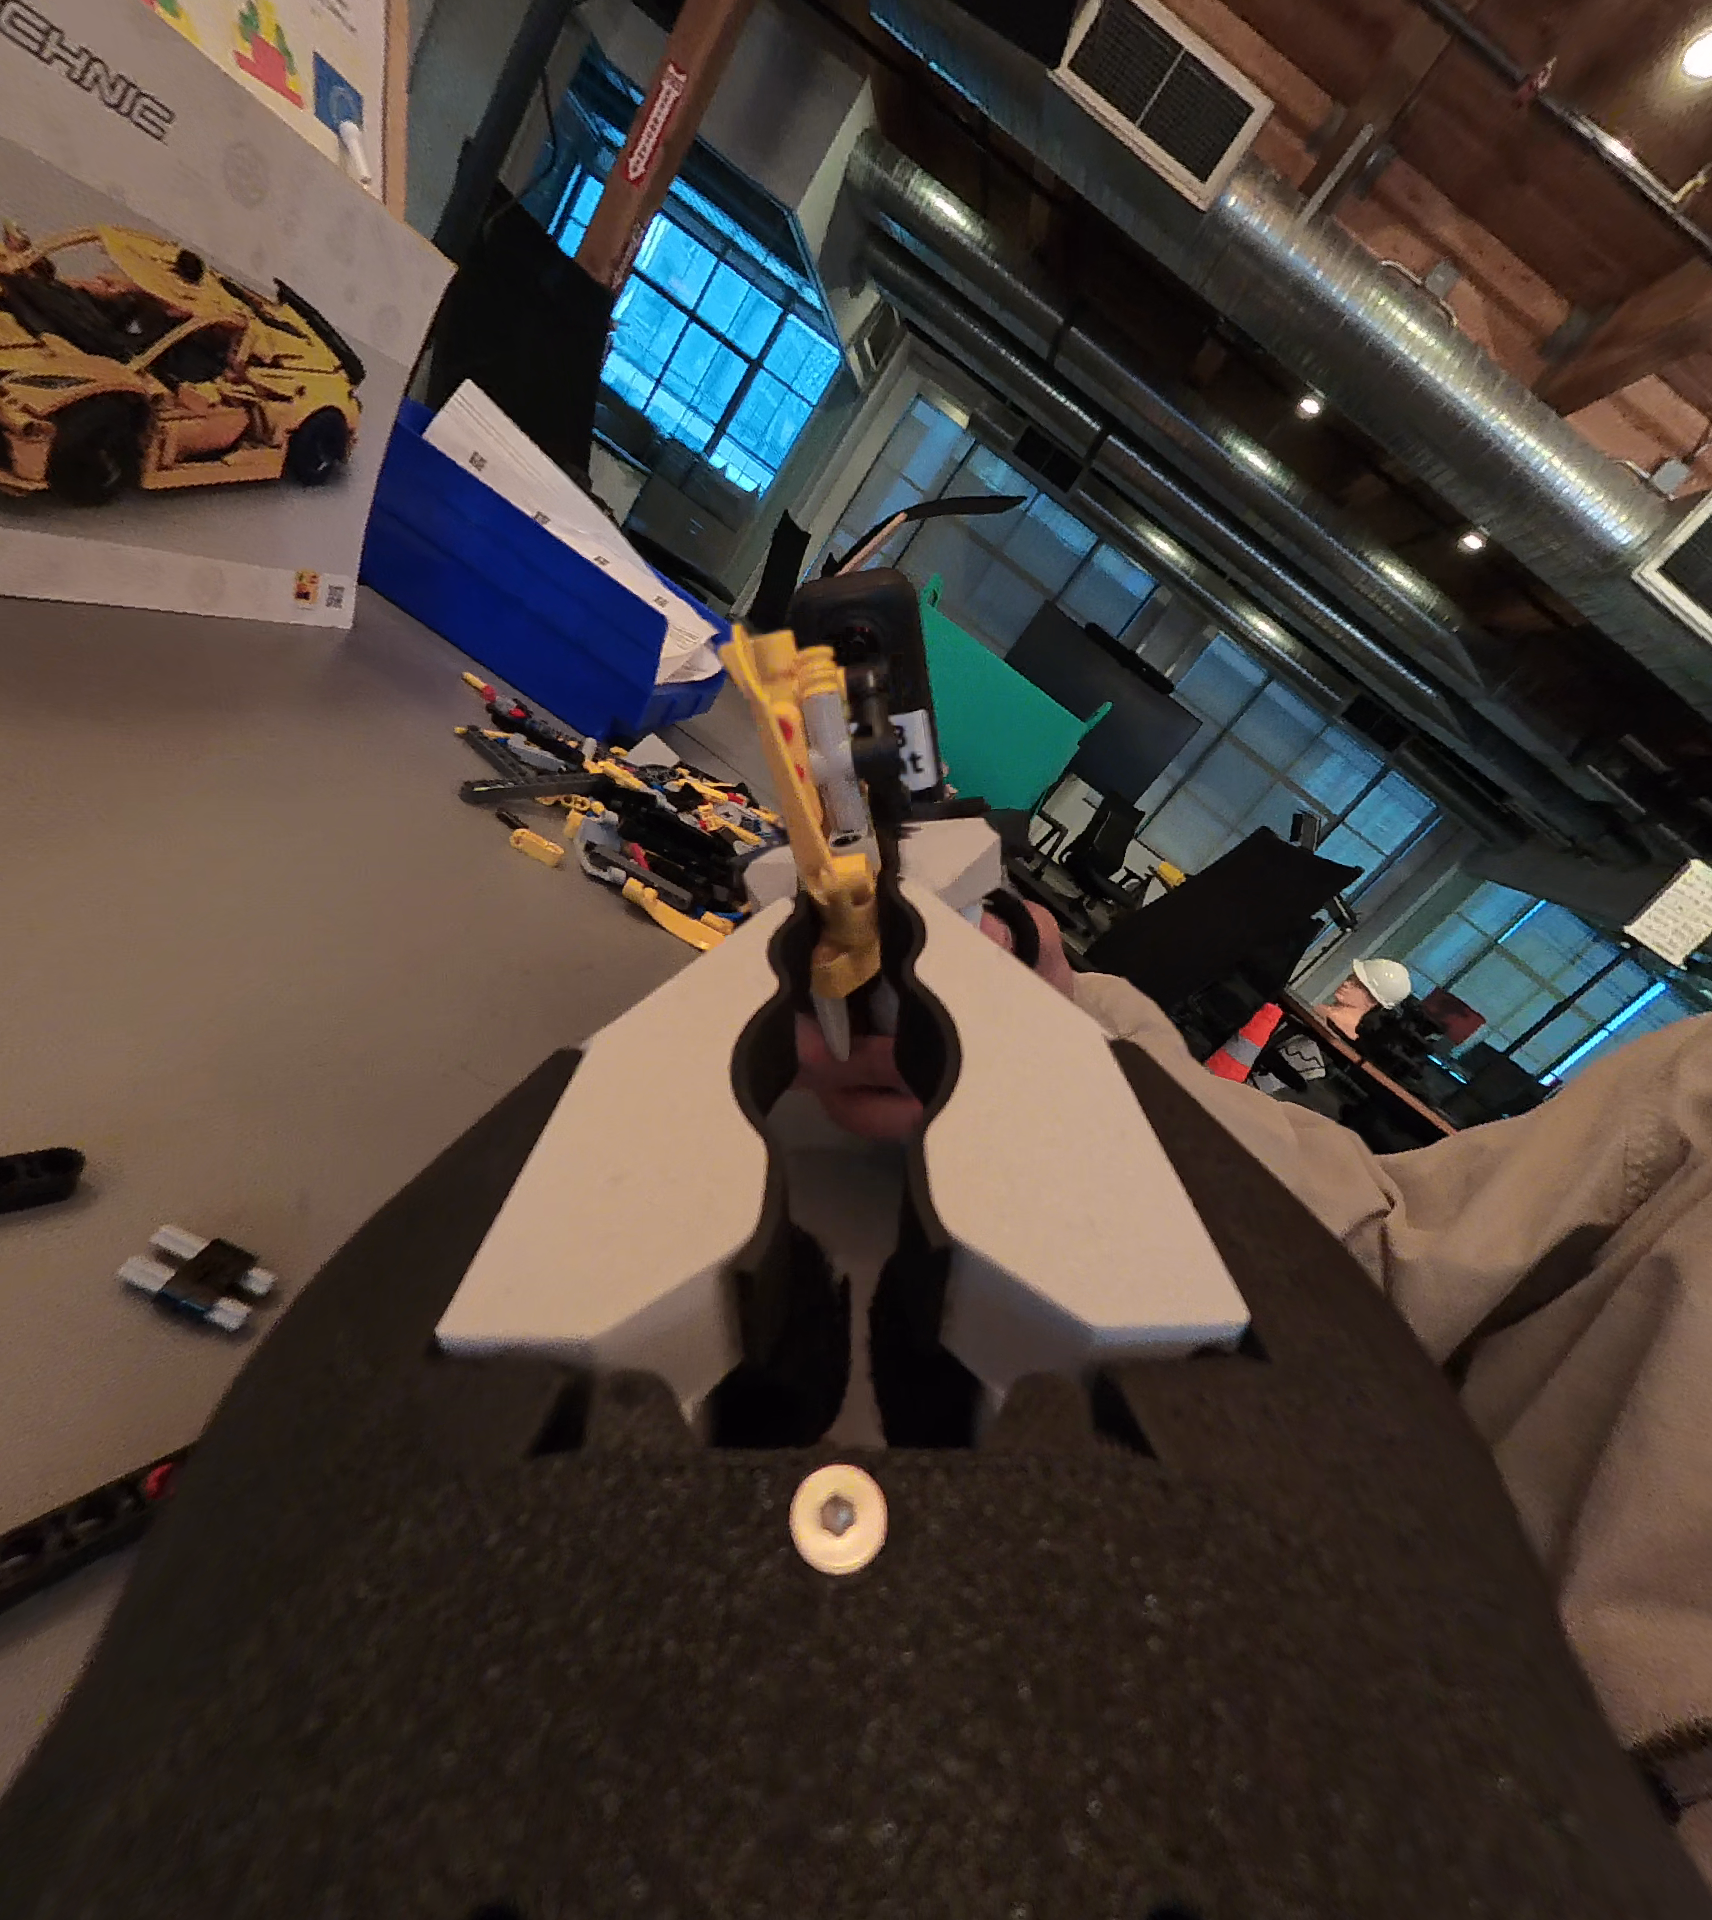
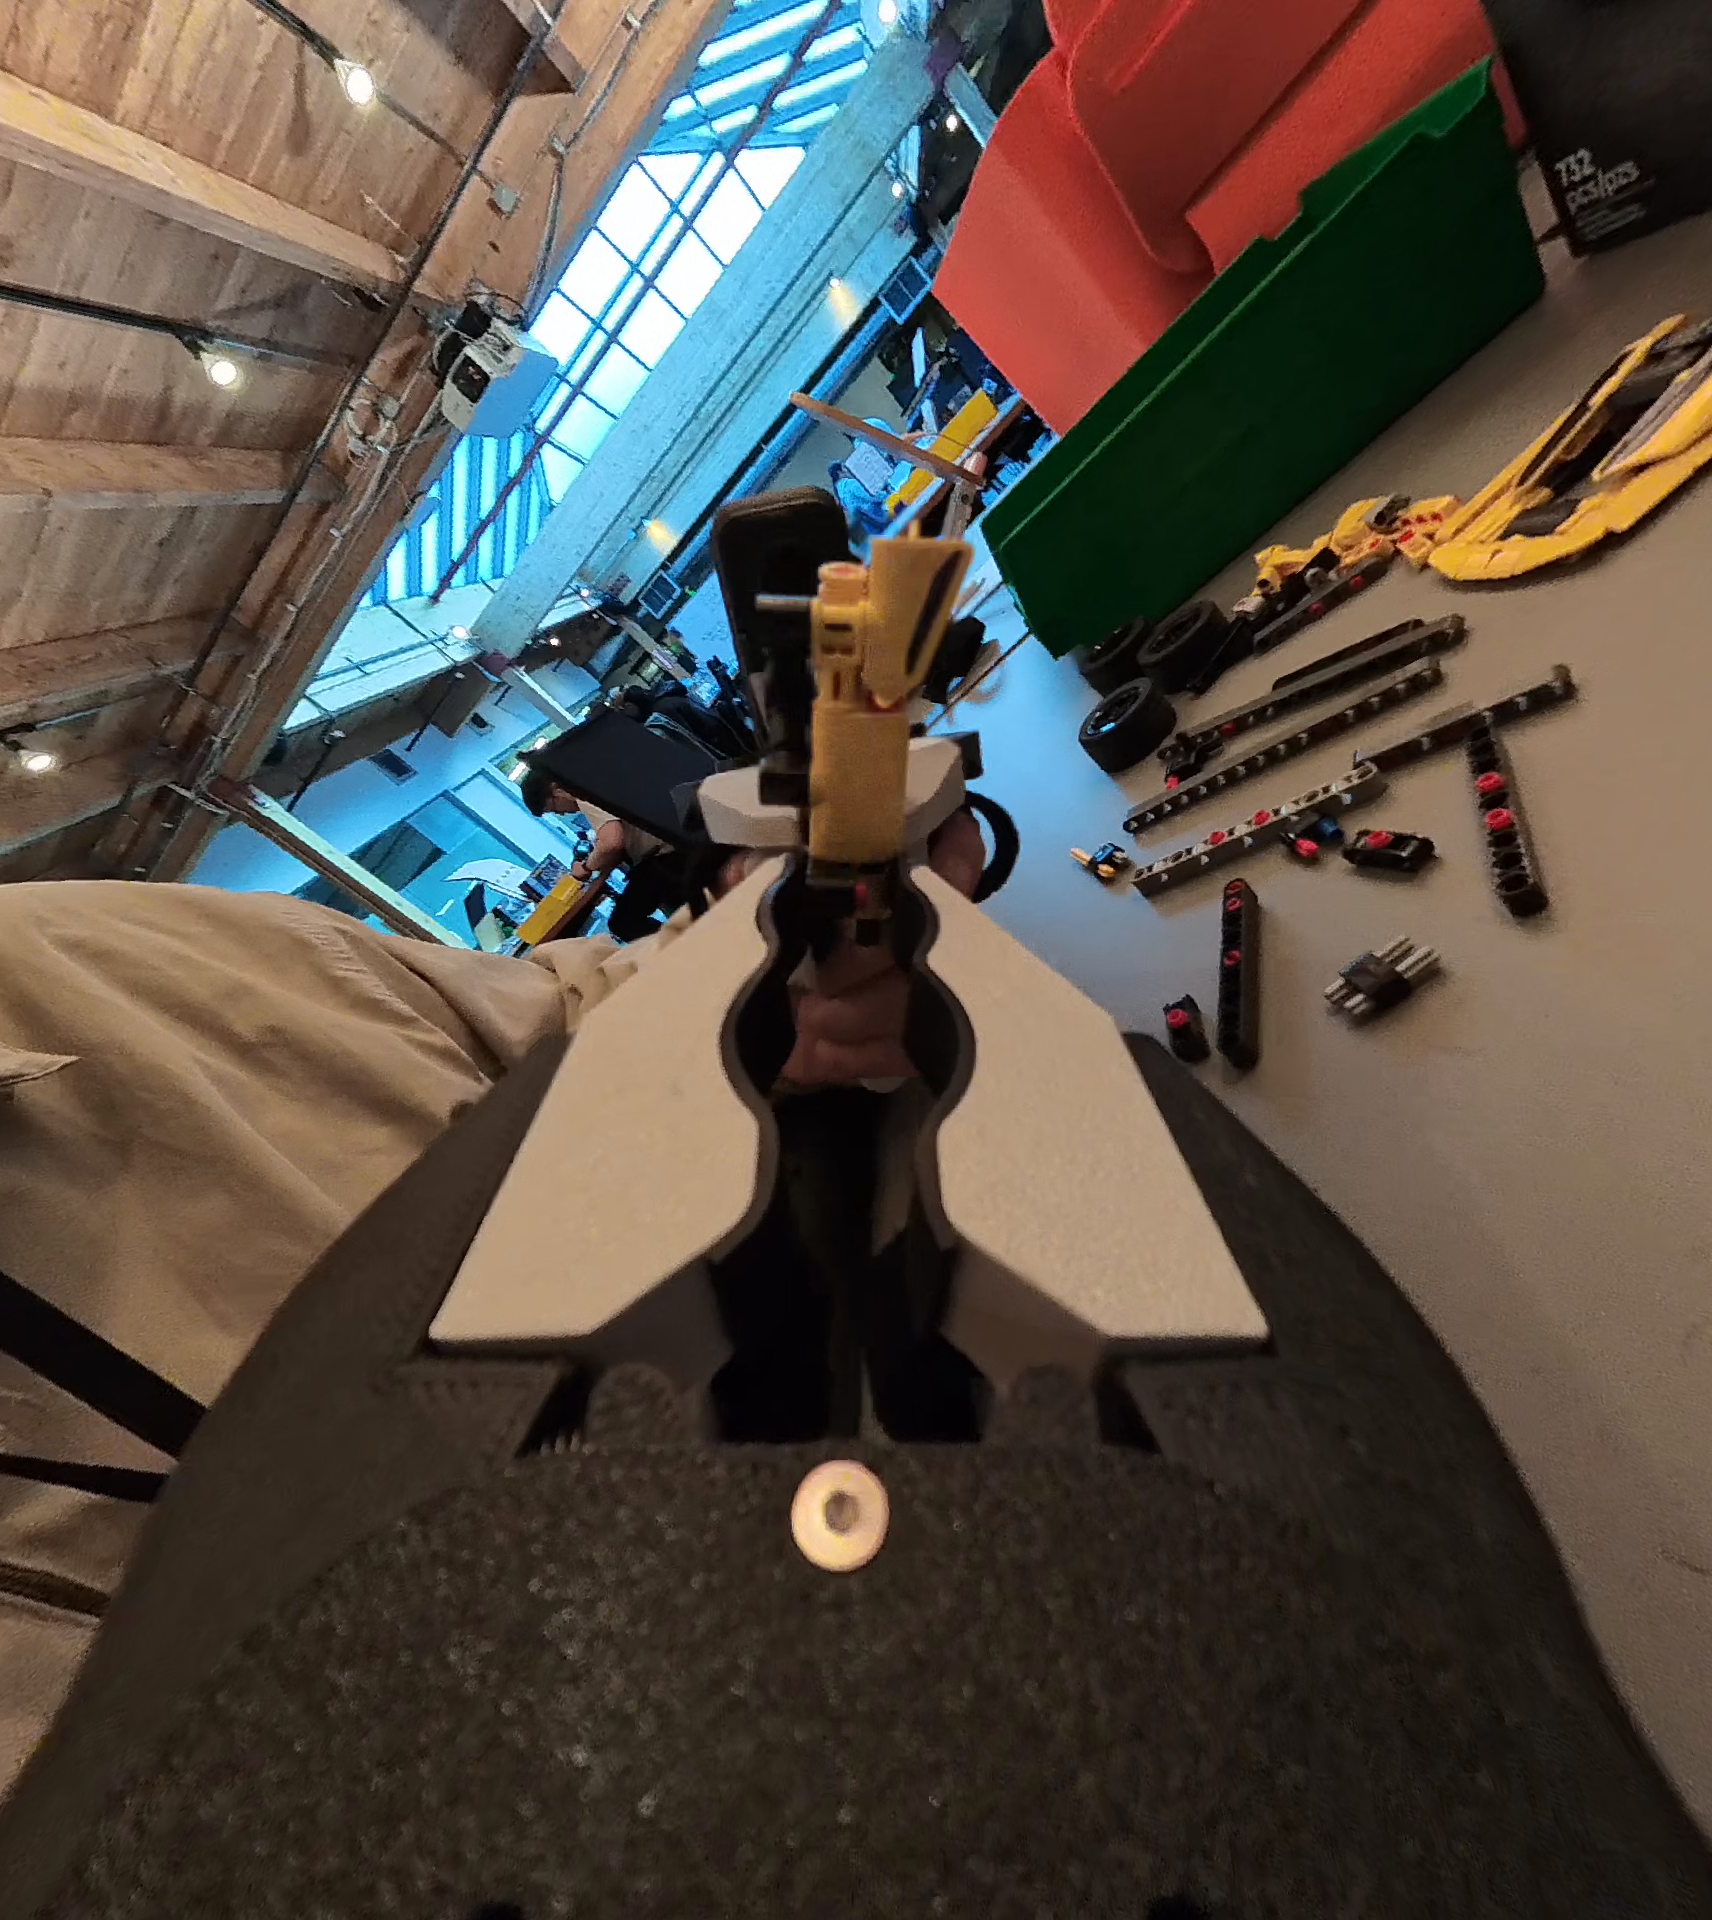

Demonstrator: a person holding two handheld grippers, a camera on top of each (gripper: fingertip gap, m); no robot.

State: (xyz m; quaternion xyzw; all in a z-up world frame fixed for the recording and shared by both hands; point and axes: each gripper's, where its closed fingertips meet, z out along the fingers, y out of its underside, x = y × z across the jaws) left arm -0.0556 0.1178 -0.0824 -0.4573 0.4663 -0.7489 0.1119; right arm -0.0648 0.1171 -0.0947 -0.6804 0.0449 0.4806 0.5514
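Your left gripper (image 1: 844, 914) is clamped on the yellow brick assembly (image 1: 816, 790), and your right gripper (image 2: 847, 883) pinches its other end, both raised off the grey table (image 1: 208, 883). Loose black beams (image 2: 1299, 748) lie right; the green bin (image 2: 1278, 395) stands beyond them.

The left gripper (image 1: 847, 935) is raised off the table and tilted upward, its two grey fingers (image 1: 686, 1122) drawn nearly together at the tips and pinching a small yellow assembly (image 1: 816, 790). The right gripper (image 2: 847, 894) faces it from the opposite side, likewise lifted and angled up, its fingers (image 2: 1060, 1122) closed on the same yellow piece (seen from its other end). Behind each gripper's tips the other gripper shows close by, with a beige sleeve (image 1: 1558, 1299) alongside.
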